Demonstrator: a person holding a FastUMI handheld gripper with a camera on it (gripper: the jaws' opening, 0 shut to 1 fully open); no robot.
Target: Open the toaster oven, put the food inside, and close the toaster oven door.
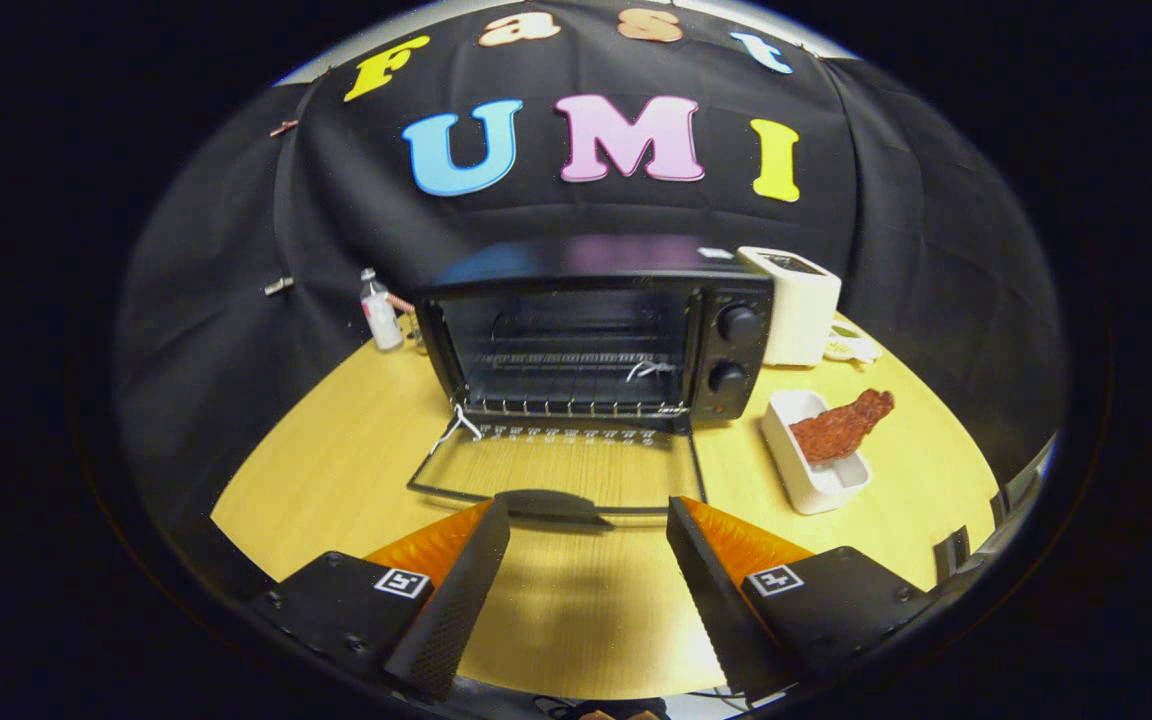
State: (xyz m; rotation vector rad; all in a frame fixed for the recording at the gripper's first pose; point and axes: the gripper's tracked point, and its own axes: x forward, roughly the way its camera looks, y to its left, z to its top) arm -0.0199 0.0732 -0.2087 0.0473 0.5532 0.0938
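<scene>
In the gripper view, one hand-held gripper [588, 520] sits low over the wooden worktop [336, 470], its two fingers spread wide apart with nothing between them but bare wood. Each finger carries one square marker tag, two in all.

Just ahead of the fingertips lies the handle [548, 506] of the toaster oven door [556, 465], which is folded all the way down and lies flat on the worktop. Beyond it stands the one toaster oven [601, 335], its cavity open toward the fingers. Inside, one wire rack [576, 400] is visible, with a heating rod behind it. Two round knobs [736, 325] sit one above the other on the oven's right panel.

To the right of the oven, beside the open door, is one white rectangular dish [804, 478]. One piece of reddish-brown food [841, 425] lies in it, its far end sticking out over the dish's rim. The food is well off to the right of the fingers and not touched by them.

Behind the dish, just right of the oven, stands one white toaster [796, 300]. Left of the oven, near the booth wall, stands one small bottle [379, 312].
</scene>
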